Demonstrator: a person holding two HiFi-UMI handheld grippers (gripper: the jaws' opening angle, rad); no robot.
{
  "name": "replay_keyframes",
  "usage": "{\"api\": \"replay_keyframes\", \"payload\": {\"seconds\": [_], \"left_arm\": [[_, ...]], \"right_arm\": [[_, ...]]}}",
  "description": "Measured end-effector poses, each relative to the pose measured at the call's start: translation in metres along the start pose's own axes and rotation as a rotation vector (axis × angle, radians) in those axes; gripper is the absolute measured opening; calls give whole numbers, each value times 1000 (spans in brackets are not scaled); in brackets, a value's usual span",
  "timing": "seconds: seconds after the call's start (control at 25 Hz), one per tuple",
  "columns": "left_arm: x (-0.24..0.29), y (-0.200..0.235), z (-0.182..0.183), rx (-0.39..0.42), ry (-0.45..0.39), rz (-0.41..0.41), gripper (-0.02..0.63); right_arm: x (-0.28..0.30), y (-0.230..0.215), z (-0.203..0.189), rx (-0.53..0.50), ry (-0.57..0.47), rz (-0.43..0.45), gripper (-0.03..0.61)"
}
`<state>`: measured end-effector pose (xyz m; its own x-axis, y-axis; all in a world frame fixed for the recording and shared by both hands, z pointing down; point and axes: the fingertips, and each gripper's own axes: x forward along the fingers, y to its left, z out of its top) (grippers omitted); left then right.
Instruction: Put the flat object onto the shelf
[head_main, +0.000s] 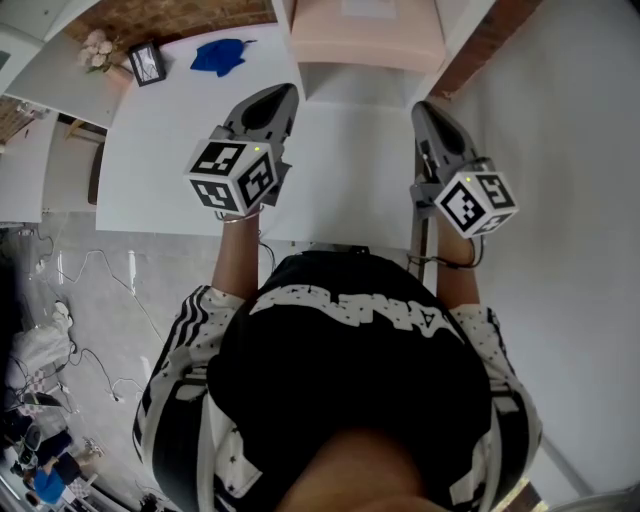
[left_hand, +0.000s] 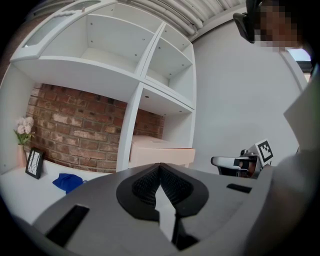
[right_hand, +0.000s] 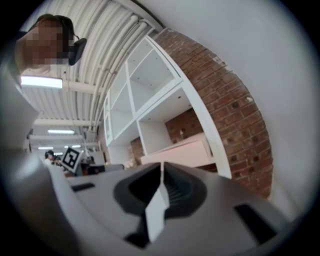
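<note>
- Grey left hand-held gripper (head_main: 278, 98) and right hand-held gripper (head_main: 430, 110) are held out roughly level and side by side over the white surface (head_main: 170, 130), forearms extended.
- Both have their jaws closed tip to tip, with nothing between them.
- The person's torso hides the surface's near edge; the head view cuts off the shelf (left_hand: 135, 100).
- Pale pink flat object (head_main: 365, 35) lies in the bottom shelf compartment, ahead of both grippers and touching neither.
- Blue cloth (head_main: 218, 55) lies far left.
</note>
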<state>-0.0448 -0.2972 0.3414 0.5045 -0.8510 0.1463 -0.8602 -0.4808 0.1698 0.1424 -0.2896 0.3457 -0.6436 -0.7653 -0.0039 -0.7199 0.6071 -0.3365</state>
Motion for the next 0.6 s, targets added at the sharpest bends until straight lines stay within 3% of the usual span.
{"api": "replay_keyframes", "payload": {"seconds": [0.6], "left_arm": [[-27,19,3,-21,-44,96,9]], "right_arm": [[24,17,-4,-3,8,90,36]]}}
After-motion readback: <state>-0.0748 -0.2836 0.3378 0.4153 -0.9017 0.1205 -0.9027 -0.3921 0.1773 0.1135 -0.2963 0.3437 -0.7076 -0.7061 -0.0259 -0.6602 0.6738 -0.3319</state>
